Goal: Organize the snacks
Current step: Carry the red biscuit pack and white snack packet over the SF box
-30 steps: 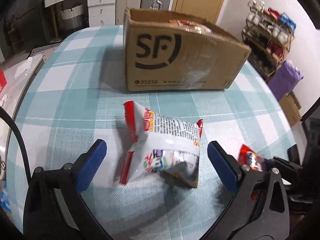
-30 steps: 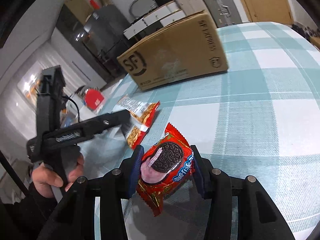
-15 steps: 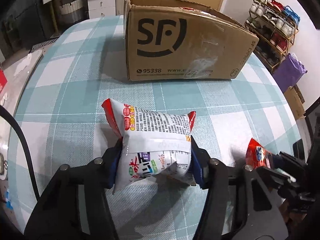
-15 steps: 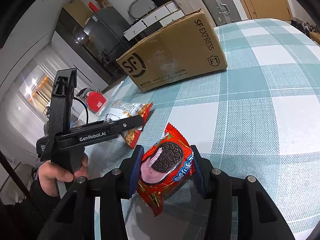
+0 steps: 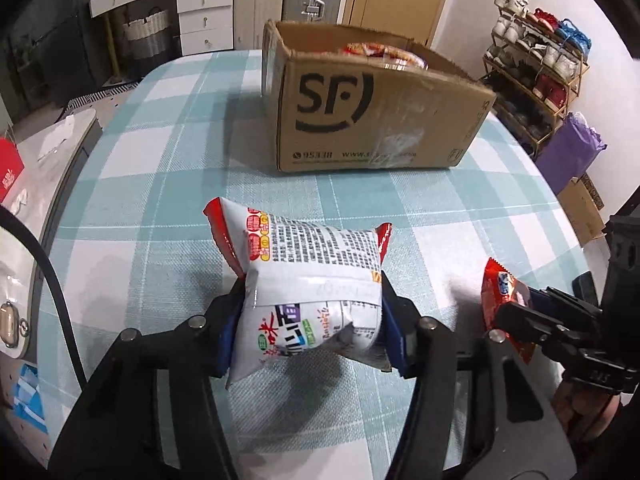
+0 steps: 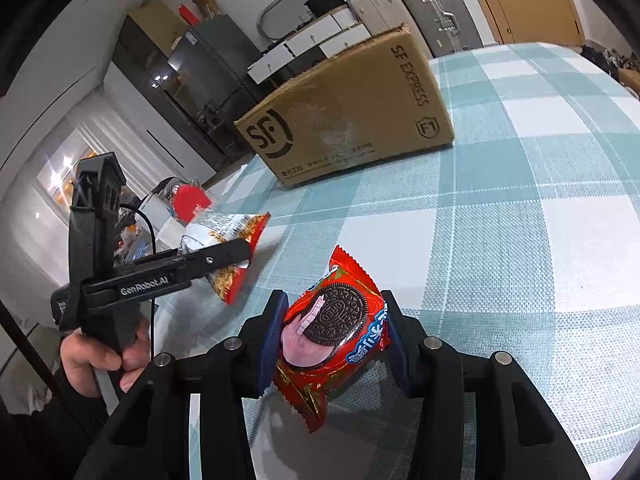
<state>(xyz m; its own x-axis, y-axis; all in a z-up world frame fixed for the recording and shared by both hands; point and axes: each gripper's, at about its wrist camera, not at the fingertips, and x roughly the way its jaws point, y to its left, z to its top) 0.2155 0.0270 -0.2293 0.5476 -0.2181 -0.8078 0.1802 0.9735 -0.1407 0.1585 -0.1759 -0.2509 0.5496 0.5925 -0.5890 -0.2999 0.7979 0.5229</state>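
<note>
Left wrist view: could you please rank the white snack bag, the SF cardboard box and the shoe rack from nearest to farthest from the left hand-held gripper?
1. White snack bag: clamped in the left hand-held gripper.
2. SF cardboard box: ahead on the table.
3. Shoe rack: beyond the table, far right.

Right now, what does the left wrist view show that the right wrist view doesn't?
Left only: snacks inside the open box, a shoe rack, and the printed back of the white bag in the left gripper. Right only: the cookie pack's front in the right gripper, the hand on the left gripper. Both: box, checked table, both packs gripped.
</note>
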